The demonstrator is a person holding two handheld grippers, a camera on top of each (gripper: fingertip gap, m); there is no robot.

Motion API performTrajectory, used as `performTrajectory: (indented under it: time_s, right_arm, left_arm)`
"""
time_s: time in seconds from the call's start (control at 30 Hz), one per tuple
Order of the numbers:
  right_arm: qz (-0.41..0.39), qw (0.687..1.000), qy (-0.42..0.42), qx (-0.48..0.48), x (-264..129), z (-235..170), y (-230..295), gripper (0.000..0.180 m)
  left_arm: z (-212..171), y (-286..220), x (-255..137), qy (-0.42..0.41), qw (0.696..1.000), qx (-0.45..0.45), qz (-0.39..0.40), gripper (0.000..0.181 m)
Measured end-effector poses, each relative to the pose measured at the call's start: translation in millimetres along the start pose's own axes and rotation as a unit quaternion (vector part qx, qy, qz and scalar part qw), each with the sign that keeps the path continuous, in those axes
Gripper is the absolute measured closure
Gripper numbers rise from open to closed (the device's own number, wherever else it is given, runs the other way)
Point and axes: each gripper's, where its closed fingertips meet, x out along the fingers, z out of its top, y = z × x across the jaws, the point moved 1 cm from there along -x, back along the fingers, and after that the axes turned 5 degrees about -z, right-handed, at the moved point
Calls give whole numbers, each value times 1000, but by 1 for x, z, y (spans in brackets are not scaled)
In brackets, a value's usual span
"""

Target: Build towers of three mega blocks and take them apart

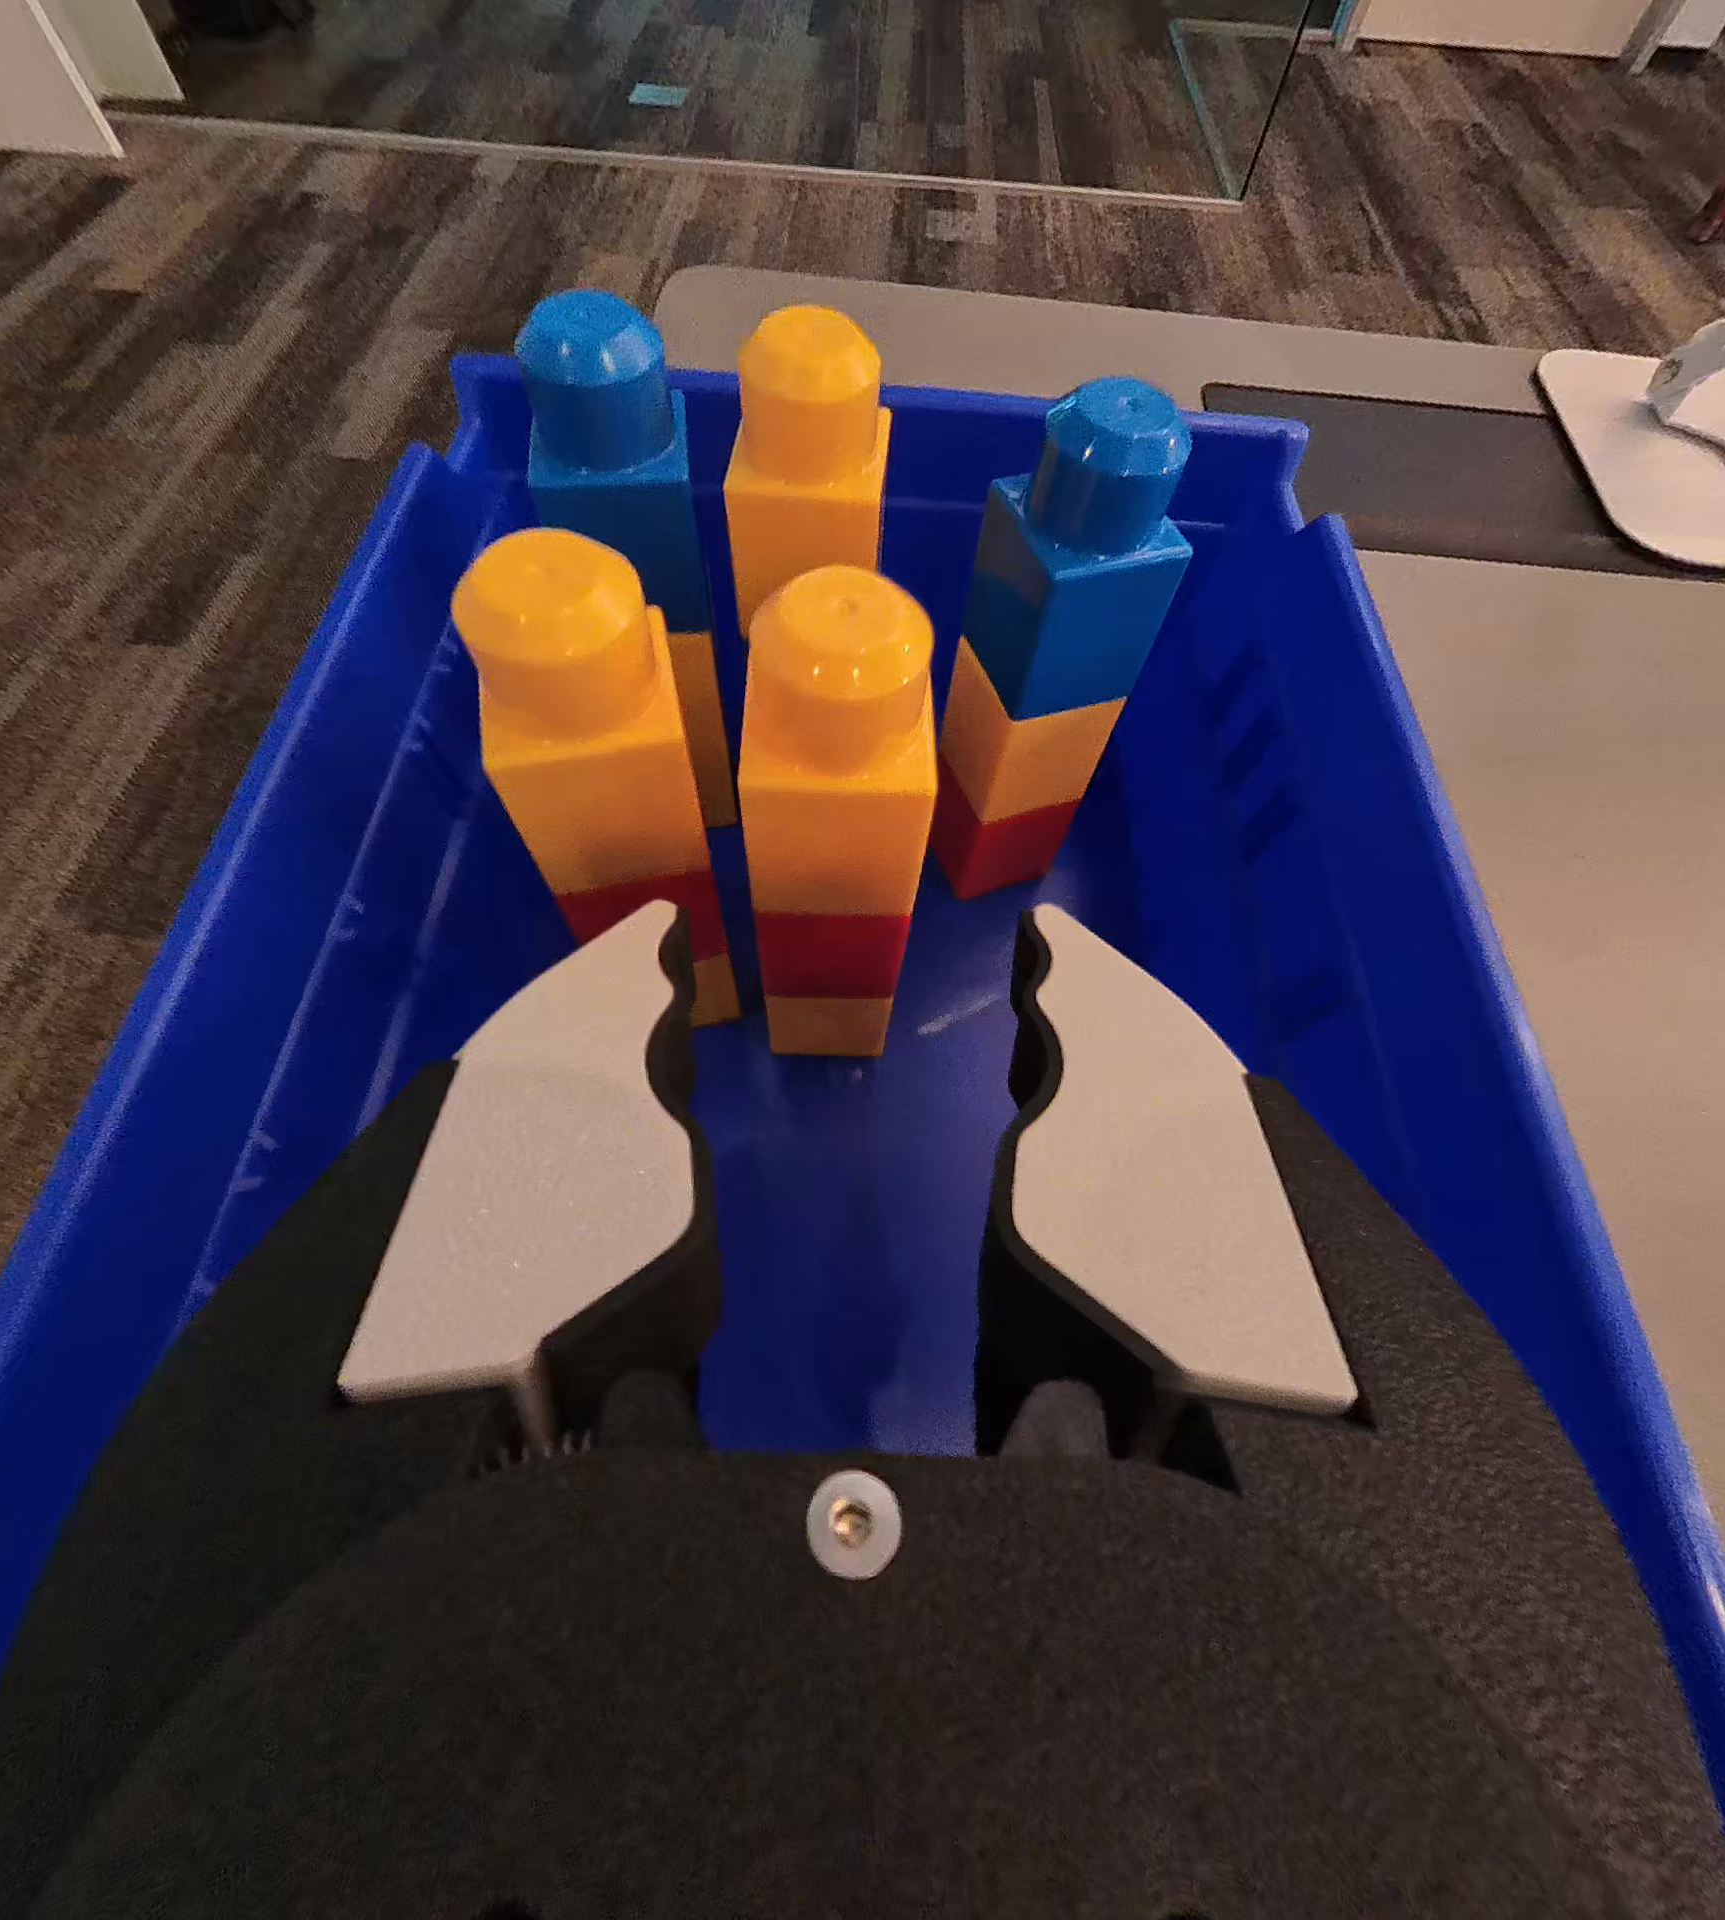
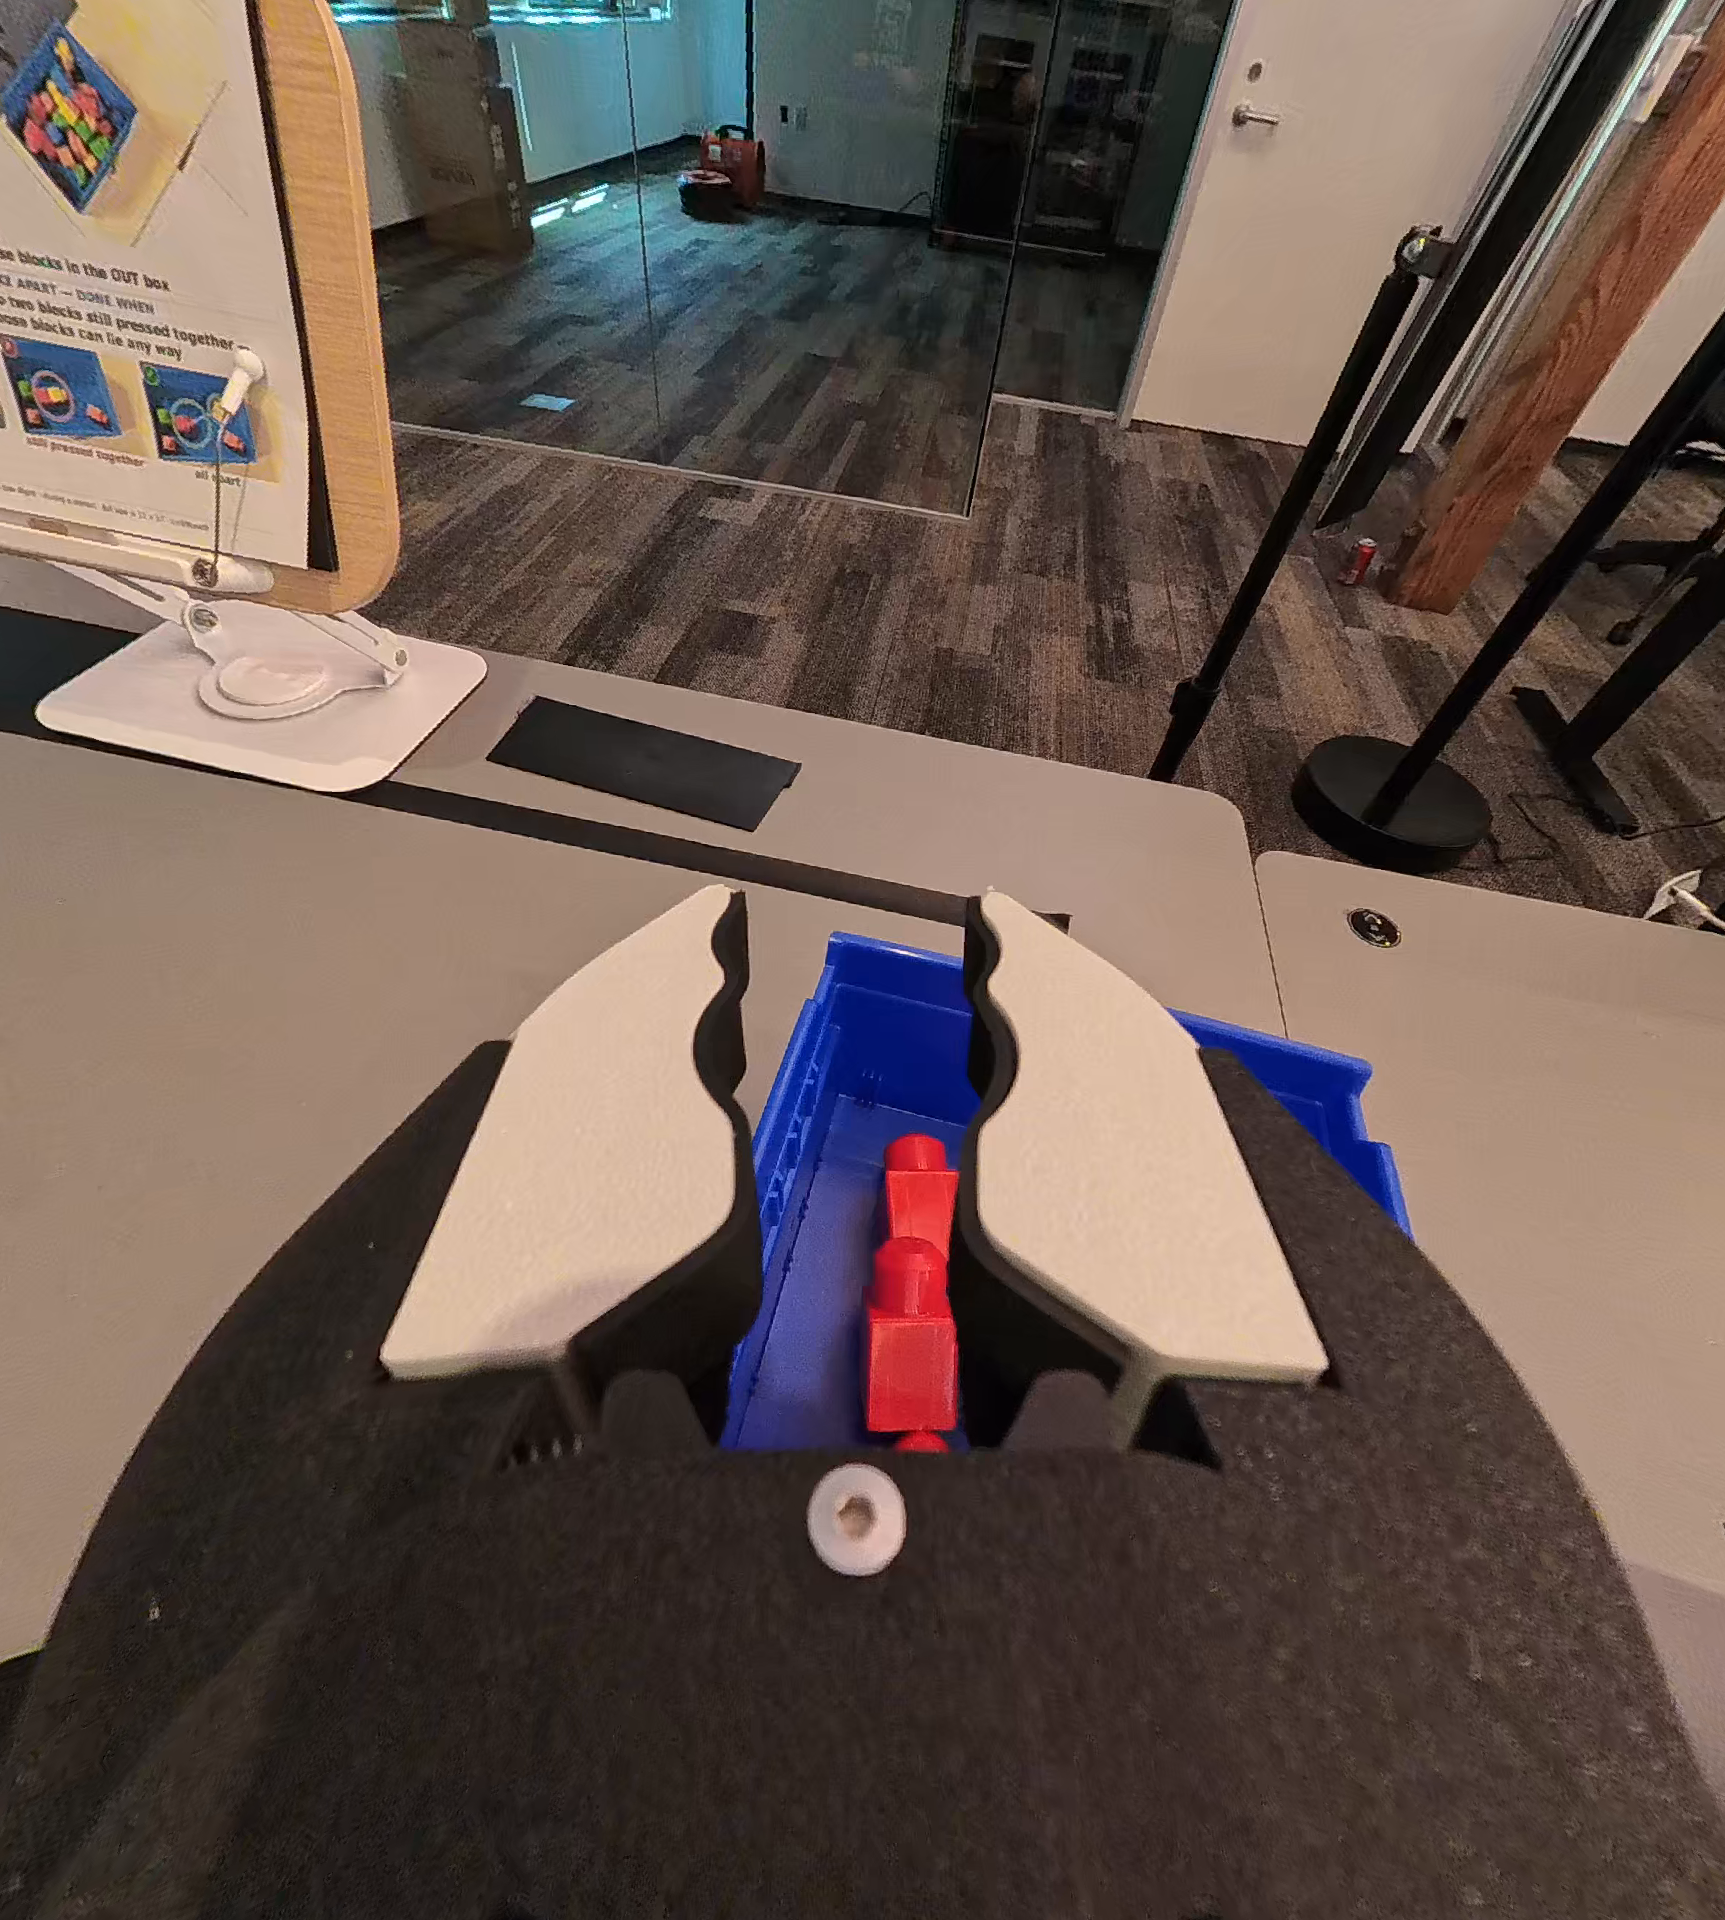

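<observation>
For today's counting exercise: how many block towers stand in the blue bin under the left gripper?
5. In the blue bin: two front towers, two behind, one far right. The gripper may hide more.

On the grey bench (image 2: 214,987) a white stand (image 2: 255,717) holds an instruction board (image 2: 110,260) with a wooden edge. A black mat (image 2: 645,764) lies near it. Beyond are carpet floor (image 2: 837,582), a glass wall (image 2: 785,260), a wooden post (image 2: 1564,301) and a red can (image 2: 1360,561).

right gripper (image 2: 856,914) agape over blue bin (image 2: 1273,1049) — red blocks (image 2: 912,1361) inside
</observation>
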Motion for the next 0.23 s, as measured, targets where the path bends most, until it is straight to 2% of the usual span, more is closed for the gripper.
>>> performTrajectory:
  time_s: [0.03, 0.23]
  right_arm:
    - [1, 1000, 1, 0, 0, -1, 0, 141]
    - [0, 1000, 19, -7, 3, -6, 0, 141]
  left_arm:
    - [2, 0, 2, -2, 1000, 6, 3, 121]
    - [5, 1, 14, 12, 1000, 7, 9, 122]
